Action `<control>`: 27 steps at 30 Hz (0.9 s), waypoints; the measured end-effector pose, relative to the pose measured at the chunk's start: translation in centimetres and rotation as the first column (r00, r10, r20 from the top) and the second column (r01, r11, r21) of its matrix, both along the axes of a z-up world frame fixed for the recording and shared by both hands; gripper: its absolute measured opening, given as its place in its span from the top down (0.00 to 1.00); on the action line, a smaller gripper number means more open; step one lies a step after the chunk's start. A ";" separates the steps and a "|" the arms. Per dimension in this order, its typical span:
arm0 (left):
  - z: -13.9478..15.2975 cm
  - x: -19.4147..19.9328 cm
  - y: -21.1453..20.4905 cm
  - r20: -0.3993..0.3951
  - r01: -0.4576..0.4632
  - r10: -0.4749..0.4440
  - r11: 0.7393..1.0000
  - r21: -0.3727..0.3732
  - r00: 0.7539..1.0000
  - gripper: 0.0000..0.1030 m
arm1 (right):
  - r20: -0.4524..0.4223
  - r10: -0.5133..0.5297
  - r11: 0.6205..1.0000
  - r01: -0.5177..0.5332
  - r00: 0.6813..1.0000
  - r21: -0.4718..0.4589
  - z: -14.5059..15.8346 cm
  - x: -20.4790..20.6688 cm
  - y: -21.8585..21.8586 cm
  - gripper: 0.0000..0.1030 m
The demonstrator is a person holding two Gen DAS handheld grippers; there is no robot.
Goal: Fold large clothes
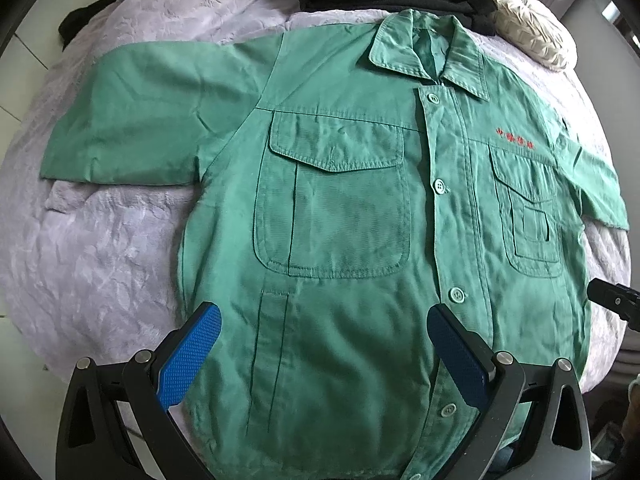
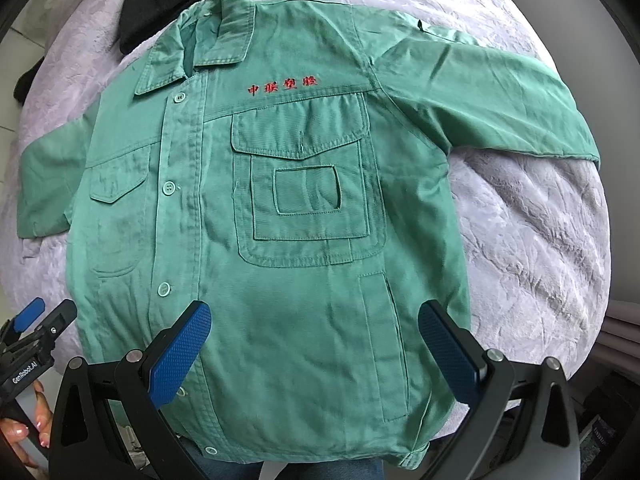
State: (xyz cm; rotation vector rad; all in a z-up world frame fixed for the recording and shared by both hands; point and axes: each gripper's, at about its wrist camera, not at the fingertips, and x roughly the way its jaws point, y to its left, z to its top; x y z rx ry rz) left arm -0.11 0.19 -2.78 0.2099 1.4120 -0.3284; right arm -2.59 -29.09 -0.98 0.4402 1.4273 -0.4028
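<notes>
Left wrist: the green shirt [image 1: 340, 208] lies flat, front up and buttoned, on a lilac bed [image 1: 100, 248], collar far, hem near, long axis running away from the camera. The left gripper [image 1: 324, 320] hovers over the hem, jaws spread, holding nothing.

Right wrist: the shirt [image 2: 280, 220] again points collar away, sleeve out right. The right gripper [image 2: 314, 318] has its jaws spread, empty, above the lower front.
</notes>
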 end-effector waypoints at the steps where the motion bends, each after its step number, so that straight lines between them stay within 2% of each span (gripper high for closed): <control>1: -0.2 0.3 0.4 -0.001 -0.006 0.005 1.000 -0.016 1.000 0.00 | 0.002 0.002 1.000 -0.002 1.000 -0.001 -0.1 0.1 0.1 0.00; 4: -0.7 2.1 2.5 0.011 -0.045 0.046 0.996 -0.083 0.999 0.00 | 0.010 0.016 1.000 -0.016 1.000 -0.002 -0.2 0.6 0.6 0.00; 7: -1.0 4.5 5.5 0.046 -0.104 0.110 0.987 -0.120 0.993 0.00 | 0.024 0.043 0.999 -0.043 0.999 0.001 -0.4 1.4 1.7 0.00; 10: -1.6 7.6 9.7 0.093 -0.195 0.210 0.969 -0.151 0.973 0.00 | 0.042 0.082 0.997 -0.082 0.996 0.005 -0.8 2.4 3.3 0.00; 12: -2.3 9.9 12.7 0.113 -0.265 0.285 0.950 -0.166 0.952 0.00 | 0.051 0.105 0.994 -0.106 0.993 0.009 -1.3 3.2 4.5 0.00; 15: -3.9 13.0 16.9 0.125 -0.365 0.394 0.909 -0.200 0.911 0.00 | 0.061 0.139 0.990 -0.140 0.988 0.020 -2.4 4.4 6.5 0.00; 16: -4.7 14.0 18.4 0.118 -0.402 0.432 0.890 -0.216 0.894 0.00 | 0.057 0.149 0.988 -0.151 0.987 0.024 -2.8 4.9 7.2 0.00; 20: -8.0 16.9 21.5 0.056 -0.483 0.519 0.826 -0.290 0.853 0.00 | 0.044 0.188 0.981 -0.190 0.981 0.046 -4.5 6.5 9.7 0.00; 23: -9.6 18.6 22.1 -0.002 -0.494 0.532 0.786 -0.372 0.847 0.00 | 0.052 0.210 0.975 -0.213 0.976 0.071 -5.2 7.6 11.2 0.00; 25: -9.4 19.4 22.6 0.008 -0.490 0.547 0.757 -0.432 0.837 0.00 | 0.062 0.225 0.970 -0.229 0.972 0.080 -5.6 8.2 12.1 0.00; 27: -8.8 19.7 23.4 0.026 -0.498 0.582 0.718 -0.487 0.813 0.03 | 0.064 0.233 0.967 -0.238 0.970 0.087 -5.9 8.7 12.7 0.00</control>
